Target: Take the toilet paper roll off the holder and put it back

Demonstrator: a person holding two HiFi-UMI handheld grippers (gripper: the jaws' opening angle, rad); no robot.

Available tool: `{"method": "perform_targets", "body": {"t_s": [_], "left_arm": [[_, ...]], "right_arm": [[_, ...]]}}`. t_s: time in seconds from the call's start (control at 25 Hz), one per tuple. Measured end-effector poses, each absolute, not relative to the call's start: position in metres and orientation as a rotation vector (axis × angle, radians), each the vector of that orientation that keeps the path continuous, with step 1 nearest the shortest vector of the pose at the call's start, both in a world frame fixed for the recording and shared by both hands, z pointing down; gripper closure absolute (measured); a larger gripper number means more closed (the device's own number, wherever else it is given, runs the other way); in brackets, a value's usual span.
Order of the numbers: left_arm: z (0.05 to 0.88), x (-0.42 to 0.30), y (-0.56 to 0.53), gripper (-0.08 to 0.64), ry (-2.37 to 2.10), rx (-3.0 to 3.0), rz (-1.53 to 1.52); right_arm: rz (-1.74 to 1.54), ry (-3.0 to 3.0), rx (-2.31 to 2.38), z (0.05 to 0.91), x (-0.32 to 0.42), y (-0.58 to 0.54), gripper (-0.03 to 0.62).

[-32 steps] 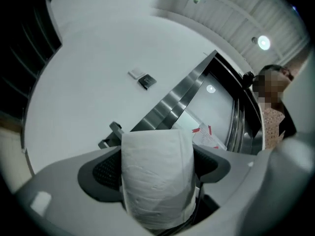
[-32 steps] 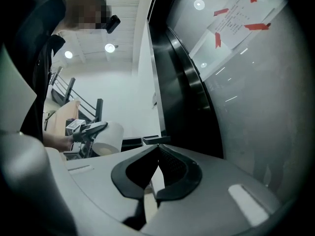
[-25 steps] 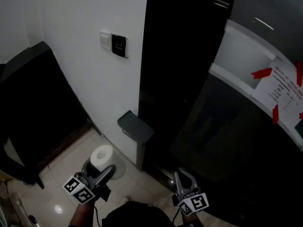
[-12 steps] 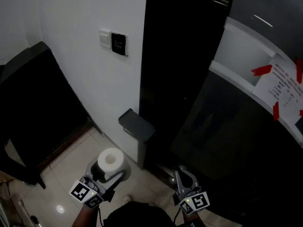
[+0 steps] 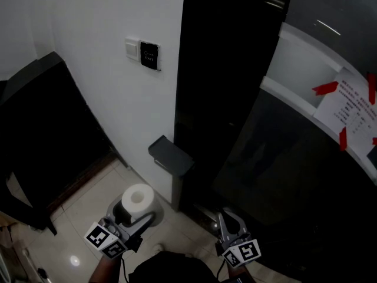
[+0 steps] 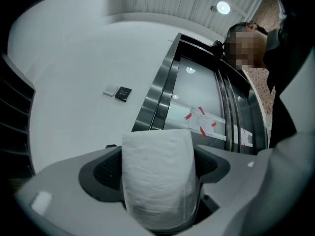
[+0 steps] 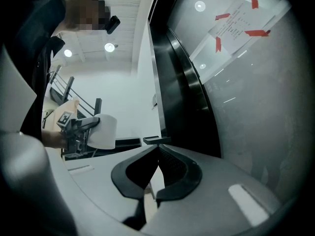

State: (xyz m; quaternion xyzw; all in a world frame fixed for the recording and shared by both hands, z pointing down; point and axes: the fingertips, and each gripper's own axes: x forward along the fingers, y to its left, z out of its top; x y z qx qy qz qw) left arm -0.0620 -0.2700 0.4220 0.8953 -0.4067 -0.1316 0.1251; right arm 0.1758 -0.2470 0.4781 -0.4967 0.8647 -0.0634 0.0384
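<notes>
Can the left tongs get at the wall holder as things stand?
Probably yes: holding the roll, the left tongs sit near the holder with nothing visible between; the right tongs hang clear to the side.

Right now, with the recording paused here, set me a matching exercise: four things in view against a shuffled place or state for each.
Things:
1. toilet paper roll
2. right gripper
3. holder
4. paper notice

Places or states:
A. stuck up with red tape
B. shut, nothing between its jaws
C. dark, mounted on the white wall
D. clamped in the left gripper

Pairs: 1-D, 2-B, 3-C, 4-A
</notes>
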Motion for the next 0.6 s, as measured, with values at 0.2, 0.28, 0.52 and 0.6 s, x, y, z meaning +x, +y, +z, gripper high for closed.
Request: {"method": "perform_targets", "body": {"t_s": [0.2,0.28,0.52,0.6], "left_arm": [[0.421,-0.061,-0.274,0.129,-1.197,2.593,-0.385],[0.421,-0.059,-0.277,0.129,-1.2,2.595,-0.381],[0.421,-0.058,-0.289,0.129,-1.205,2.599,-0.388],[0.418,-0.056,-0.296,0.129,-1.204,2.614,-0.385]], "right_arm": [[-0.186,2.653,-1.513,0.476,0.176,-0.245,0.578],[-0.184,2.648,-1.518,0.474,0.179,-0.244,0.578],[-0.161,2.671,-1.505,0.47,0.175,-0.245,0.578],[-0.155,2.671,-1.504,0.469,0.175,-0.247,0.578]]}}
